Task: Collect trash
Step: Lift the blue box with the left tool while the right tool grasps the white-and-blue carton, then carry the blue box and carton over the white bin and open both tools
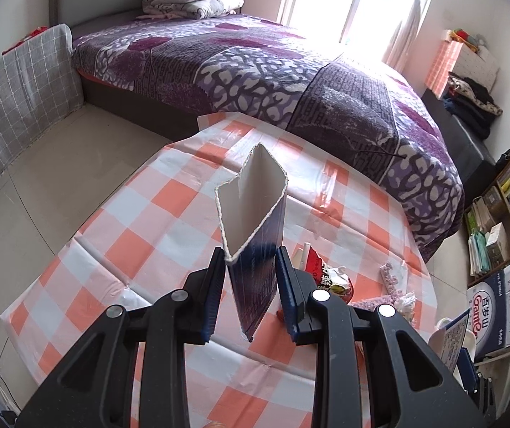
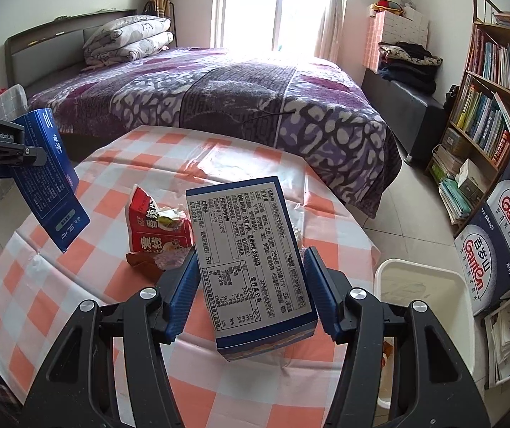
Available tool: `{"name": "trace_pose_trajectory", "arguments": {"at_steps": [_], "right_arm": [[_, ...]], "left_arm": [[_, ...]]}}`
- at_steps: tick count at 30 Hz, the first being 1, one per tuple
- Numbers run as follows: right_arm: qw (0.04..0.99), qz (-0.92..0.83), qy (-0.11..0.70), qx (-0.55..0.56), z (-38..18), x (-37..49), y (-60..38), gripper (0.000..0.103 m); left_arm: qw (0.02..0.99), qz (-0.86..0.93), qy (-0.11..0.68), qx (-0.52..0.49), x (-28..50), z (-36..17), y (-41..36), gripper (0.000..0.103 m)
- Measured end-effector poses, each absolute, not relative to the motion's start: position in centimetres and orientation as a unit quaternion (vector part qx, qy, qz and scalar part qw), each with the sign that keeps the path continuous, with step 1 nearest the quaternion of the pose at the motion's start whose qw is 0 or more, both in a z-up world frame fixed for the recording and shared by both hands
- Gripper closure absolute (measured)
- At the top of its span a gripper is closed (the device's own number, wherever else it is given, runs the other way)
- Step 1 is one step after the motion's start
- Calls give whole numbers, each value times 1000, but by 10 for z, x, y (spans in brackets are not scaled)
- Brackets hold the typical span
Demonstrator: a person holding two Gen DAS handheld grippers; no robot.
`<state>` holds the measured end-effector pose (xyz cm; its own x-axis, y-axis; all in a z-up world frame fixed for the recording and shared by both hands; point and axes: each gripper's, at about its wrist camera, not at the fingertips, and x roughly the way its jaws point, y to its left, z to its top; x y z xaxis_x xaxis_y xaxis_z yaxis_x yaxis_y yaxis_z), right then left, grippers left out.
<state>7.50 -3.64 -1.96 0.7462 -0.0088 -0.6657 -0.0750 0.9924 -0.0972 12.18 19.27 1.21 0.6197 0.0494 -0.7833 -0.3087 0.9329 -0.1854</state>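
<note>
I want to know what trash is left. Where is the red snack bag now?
In the right wrist view the red snack bag lies on the checkered table, just left of the blue box in the right gripper.

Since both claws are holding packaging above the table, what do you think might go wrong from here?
1. The left claw pinches the open blue sleeve only near one end, so it may swing or slip.
2. The right claw grips the printed box across its width; it could crush or drop short of the white bin.
3. The red wrapper on the table could be knocked aside.
</note>
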Motion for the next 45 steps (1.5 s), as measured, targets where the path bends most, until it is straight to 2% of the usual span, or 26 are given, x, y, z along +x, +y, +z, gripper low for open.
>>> {"name": "trace_pose_trajectory", "arguments": {"at_steps": [18,37,43,45], "right_arm": [[933,-49,356,1,-6,74,-111,47],[898,-191,380,115,-2,73,-236,47],[875,-234,394,159,-6,64,-276,45],[869,-243,394,176,-6,61,-289,40]], "left_arm": [[902,51,414,-112,127,27,113,74],[893,-66,439,-76,130,13,-4,74],[880,-115,457,-51,126,-2,-54,74],[875,-133,464,-46,123,-7,-69,74]]}}
